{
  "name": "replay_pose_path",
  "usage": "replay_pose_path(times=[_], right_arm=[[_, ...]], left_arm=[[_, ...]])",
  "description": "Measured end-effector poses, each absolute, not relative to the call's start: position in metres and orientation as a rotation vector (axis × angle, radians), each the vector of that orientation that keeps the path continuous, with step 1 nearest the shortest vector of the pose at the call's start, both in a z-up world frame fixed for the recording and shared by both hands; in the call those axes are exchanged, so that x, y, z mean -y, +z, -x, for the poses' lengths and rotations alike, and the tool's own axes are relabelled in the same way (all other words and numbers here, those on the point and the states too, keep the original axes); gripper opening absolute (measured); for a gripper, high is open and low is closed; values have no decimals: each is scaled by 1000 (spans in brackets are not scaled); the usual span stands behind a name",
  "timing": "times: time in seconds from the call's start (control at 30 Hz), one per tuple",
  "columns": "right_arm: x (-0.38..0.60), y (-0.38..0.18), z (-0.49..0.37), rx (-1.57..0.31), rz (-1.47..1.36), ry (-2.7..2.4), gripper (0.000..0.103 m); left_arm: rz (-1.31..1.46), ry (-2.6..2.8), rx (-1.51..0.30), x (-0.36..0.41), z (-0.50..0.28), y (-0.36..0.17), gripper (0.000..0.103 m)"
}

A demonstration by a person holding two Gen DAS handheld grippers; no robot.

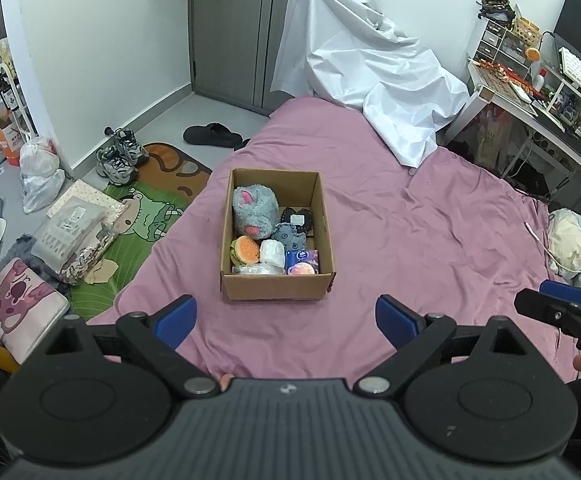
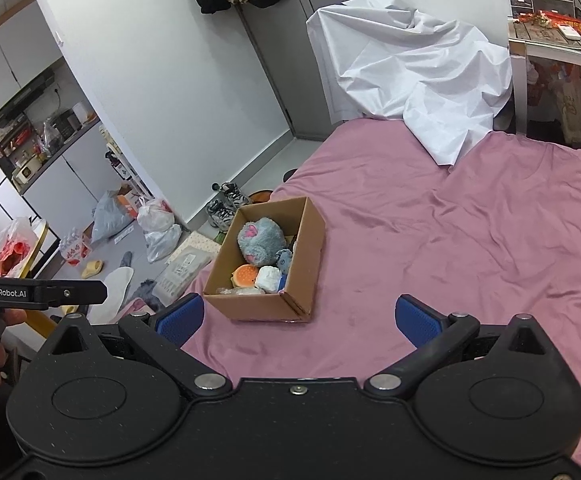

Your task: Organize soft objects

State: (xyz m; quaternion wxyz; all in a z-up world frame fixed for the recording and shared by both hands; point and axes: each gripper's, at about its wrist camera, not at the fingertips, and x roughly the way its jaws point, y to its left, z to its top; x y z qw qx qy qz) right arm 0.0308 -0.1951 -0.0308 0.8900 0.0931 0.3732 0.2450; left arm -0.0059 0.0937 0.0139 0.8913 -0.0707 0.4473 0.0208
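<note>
In the left wrist view, the left hand-held gripper [image 1: 286, 320] hangs above the near part of the bed [image 1: 430, 240], its blue-padded fingers [image 1: 180, 314] spread wide apart with nothing between them. Straight ahead of it, a cardboard box [image 1: 276, 284] sits on the pink bed cover, open at the top. Inside the box, a grey plush toy [image 1: 254, 212] with pink patches fills the far left part, a small dark grey stuffed toy [image 1: 288, 236] lies just right of it, and a burger-shaped toy [image 1: 245, 251] and a white soft bundle [image 1: 272, 254] lie side by side nearer the front wall. A blue packet [image 1: 302, 258] fills the front right corner. A crumpled white sheet [image 1: 370, 68] is draped over the far end of the bed, a counter [image 1: 502, 96] crowded with small items stands at the right, and a pair of sneakers [image 1: 120, 156] sits on the floor at the left. The right hand-held gripper [image 1: 558, 304] shows at the right edge; from here I cannot tell how its fingers stand. In the right wrist view, the right hand-held gripper [image 2: 298, 320] is likewise spread wide and holds nothing, hanging over the bed [image 2: 450, 240] with the cardboard box [image 2: 258, 306] ahead and slightly left. The grey plush toy [image 2: 260, 240], the burger-shaped toy [image 2: 244, 276] and the white soft bundle [image 2: 268, 278] all lie inside it. The white sheet [image 2: 410, 68] lies beyond, and white plastic bags [image 2: 158, 228] sit on the floor at the left.
</note>
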Motion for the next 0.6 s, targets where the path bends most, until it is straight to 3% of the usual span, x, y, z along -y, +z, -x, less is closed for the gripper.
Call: replay_pose_path(times=[0.6], right_arm=[[195, -32, -33, -782, -191, 497, 103]], left_arm=[[133, 47, -941, -91, 8, 10, 95]])
